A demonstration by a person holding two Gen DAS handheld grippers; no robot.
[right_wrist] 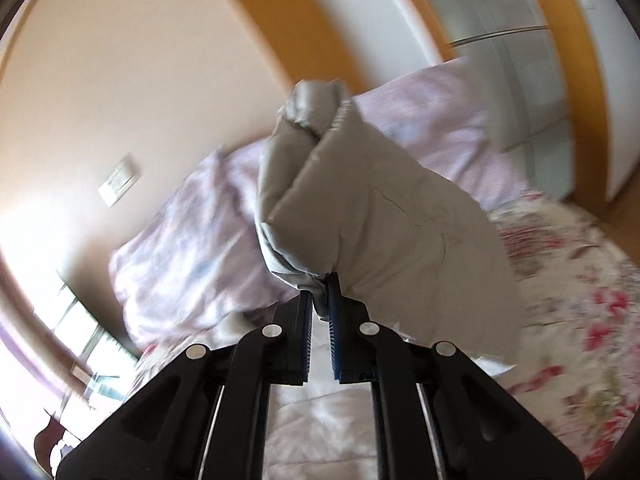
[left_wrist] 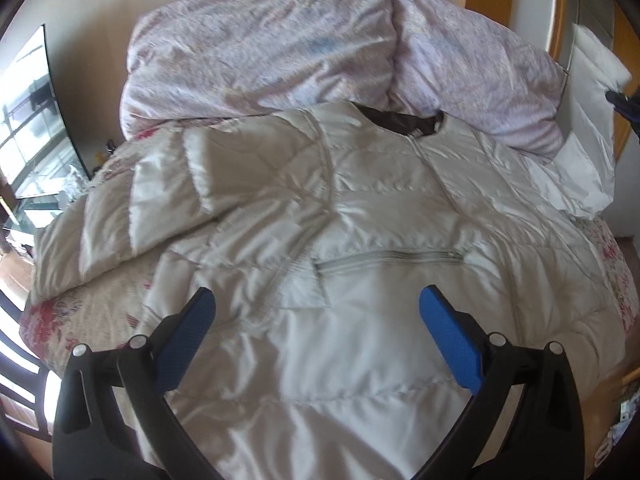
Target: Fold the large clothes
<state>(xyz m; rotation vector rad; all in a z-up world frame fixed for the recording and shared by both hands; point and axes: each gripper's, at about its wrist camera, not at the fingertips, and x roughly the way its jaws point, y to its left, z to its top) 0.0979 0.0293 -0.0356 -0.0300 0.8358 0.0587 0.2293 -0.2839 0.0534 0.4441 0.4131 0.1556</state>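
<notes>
Gripping jacket sleeve (right_wrist: 360, 208), right hand-held gripper (right_wrist: 319, 280)

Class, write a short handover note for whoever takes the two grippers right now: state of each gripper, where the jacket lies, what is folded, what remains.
Left gripper: open, empty, hovering above the jacket's lower front.
Right gripper: shut on a bunched part of the jacket, seemingly a sleeve, lifted above the bed.
Quilted jacket: spread front-up on the floral bedspread, collar toward the pillows.
Done: one sleeve lies across the chest.
Left: lay the held part over the body, then fold the body itself.
</notes>
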